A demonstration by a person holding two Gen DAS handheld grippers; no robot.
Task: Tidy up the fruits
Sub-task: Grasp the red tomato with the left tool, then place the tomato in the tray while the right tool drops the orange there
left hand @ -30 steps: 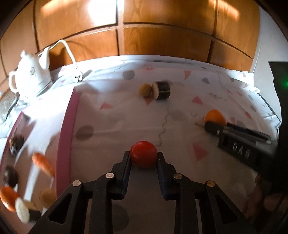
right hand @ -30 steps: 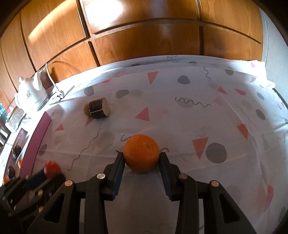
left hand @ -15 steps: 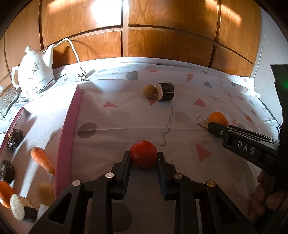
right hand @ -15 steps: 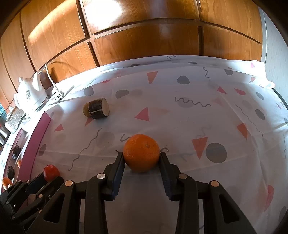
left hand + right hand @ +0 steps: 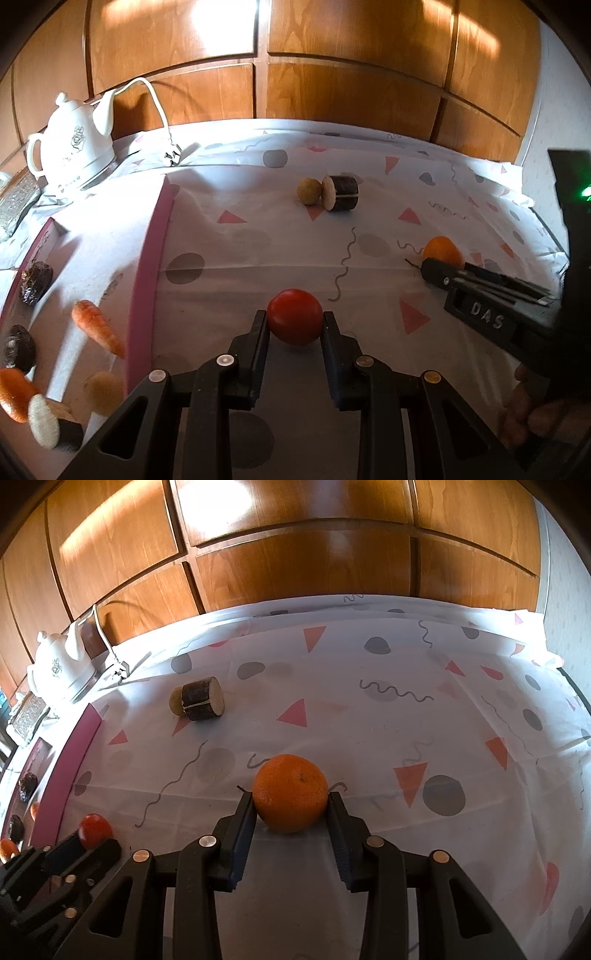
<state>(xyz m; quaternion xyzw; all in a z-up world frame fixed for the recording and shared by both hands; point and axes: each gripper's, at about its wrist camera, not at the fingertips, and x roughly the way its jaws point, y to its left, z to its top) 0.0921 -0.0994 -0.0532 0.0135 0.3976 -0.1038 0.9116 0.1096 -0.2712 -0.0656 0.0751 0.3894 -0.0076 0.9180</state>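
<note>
Left view shifted; tomato [image 5: 294, 316], orange [image 5: 290, 798] gripped.

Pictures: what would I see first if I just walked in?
Two bright fruits in black grippers: the left gripper is closed on a tomato, and the right gripper is closed on an orange, both over the patterned cloth. A white teapot stands far left.

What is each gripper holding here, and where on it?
The left gripper clamps the red tomato across its sides. The right gripper clamps the orange across its sides, at its widest part.
</note>
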